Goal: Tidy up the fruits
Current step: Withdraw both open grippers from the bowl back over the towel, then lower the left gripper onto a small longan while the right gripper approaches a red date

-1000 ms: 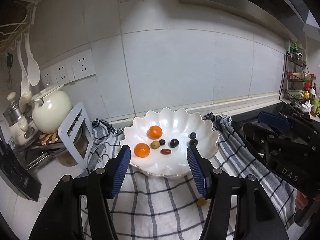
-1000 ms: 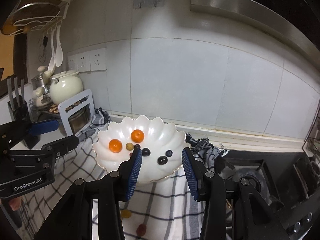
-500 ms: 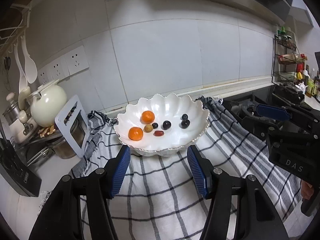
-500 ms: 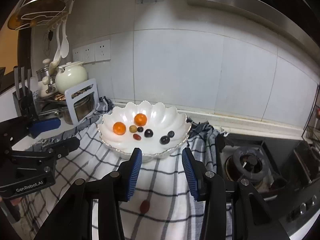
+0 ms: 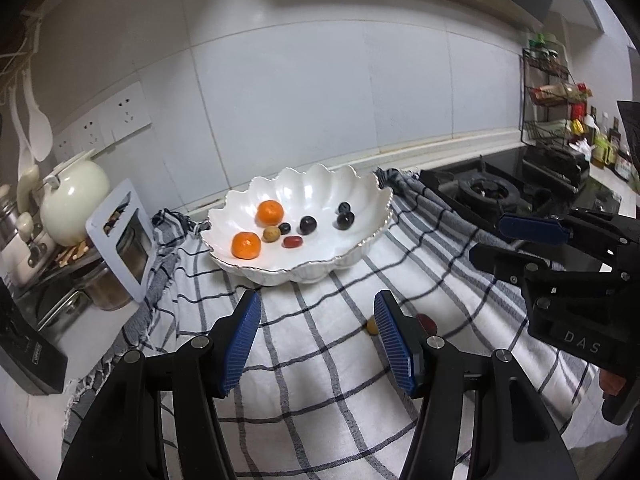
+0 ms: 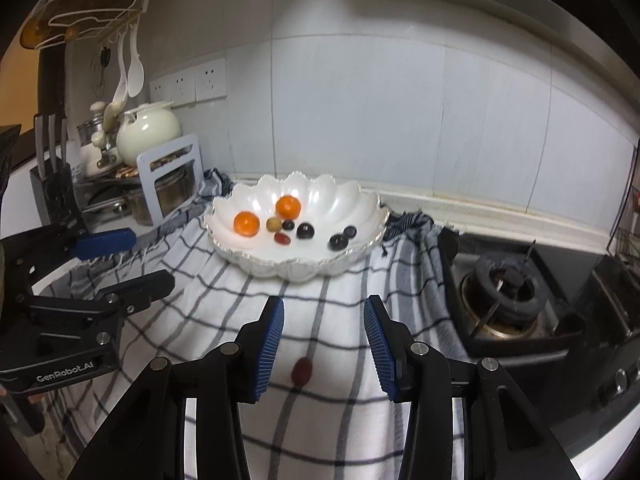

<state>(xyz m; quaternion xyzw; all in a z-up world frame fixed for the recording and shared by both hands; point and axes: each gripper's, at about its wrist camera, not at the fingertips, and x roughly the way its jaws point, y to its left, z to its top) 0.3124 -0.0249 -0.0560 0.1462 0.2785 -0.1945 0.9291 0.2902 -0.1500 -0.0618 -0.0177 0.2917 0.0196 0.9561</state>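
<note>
Red fruit [image 6: 301, 371] lies on checked cloth [image 6: 344, 420] between right gripper's [image 6: 323, 334] parted, empty jaws

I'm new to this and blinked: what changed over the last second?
Both grippers drew back from the bowl, showing more cloth and a red fruit on it. Nothing was grabbed or released; jaws stayed open, and the bowl's fruit stayed put.
</note>
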